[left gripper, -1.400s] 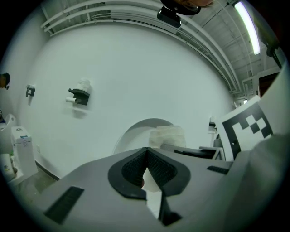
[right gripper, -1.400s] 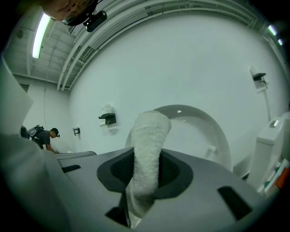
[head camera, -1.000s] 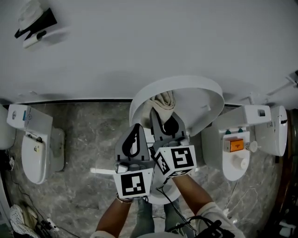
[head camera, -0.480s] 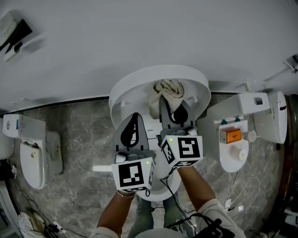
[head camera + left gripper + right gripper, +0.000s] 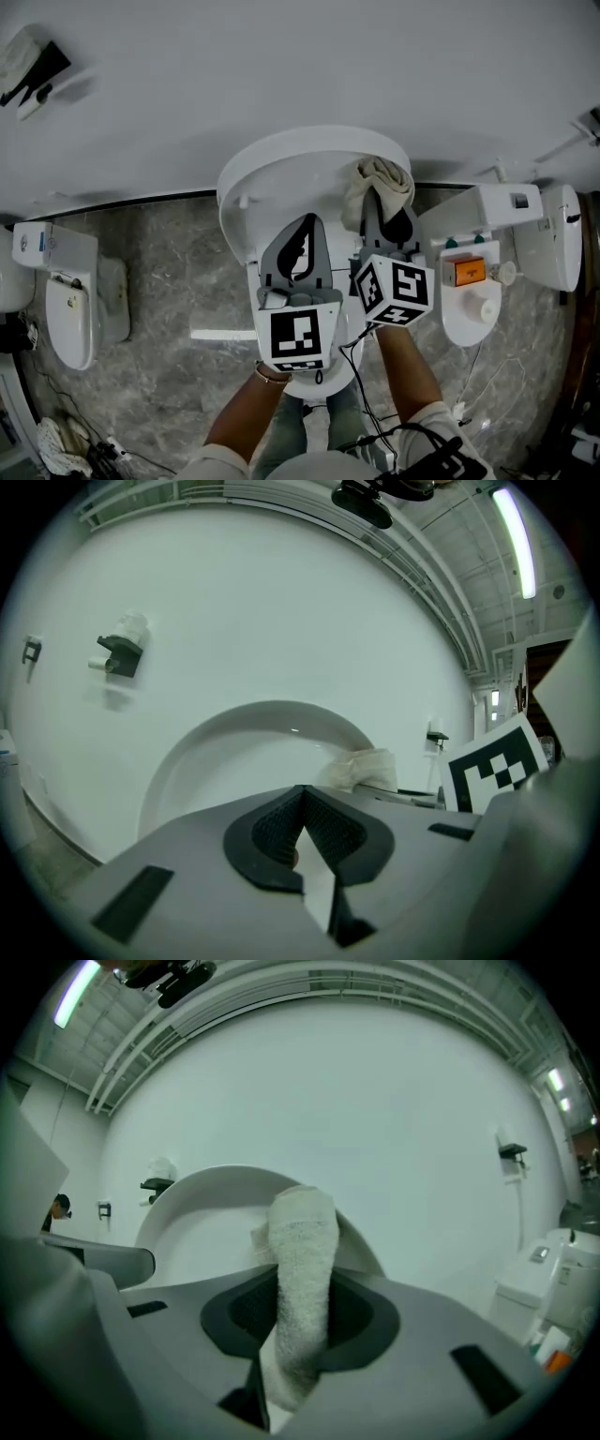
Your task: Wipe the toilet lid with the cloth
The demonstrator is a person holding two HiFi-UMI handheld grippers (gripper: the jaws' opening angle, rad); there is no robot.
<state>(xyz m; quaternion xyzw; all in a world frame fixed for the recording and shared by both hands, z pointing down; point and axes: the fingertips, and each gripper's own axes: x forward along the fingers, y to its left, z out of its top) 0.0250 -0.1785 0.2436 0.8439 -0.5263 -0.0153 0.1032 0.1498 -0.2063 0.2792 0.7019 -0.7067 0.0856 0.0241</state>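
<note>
Overhead, a small black-and-white wall fixture (image 5: 33, 67) sits high on the pale wall at far left, and below it a white toilet (image 5: 70, 300) stands on the grey marbled floor (image 5: 169, 309). At the centre, the round white plastic toilet lid (image 5: 281, 178) stands raised, its inner face turned toward the person. The left tongs (image 5: 306, 223) point at that face with their grey jaws pressed together at the tips and nothing between them, as the left gripper view shows (image 5: 302, 794); whether they touch the lid cannot be told. Their black-and-white marker cube (image 5: 300, 339) sits just beside the right one (image 5: 396, 289). The right tongs (image 5: 384, 204) are clamped on the cream terry cloth (image 5: 375, 183), which bunches up at the right part of the lid, seemingly against it near the rim. In the right gripper view the cloth (image 5: 302, 1269) rises as a thick fold from between the dark pads, with the lid's curve behind it. Further right stands another white toilet (image 5: 469, 328) bearing a small orange block (image 5: 473, 272), beside a white cistern (image 5: 506, 211).
</note>
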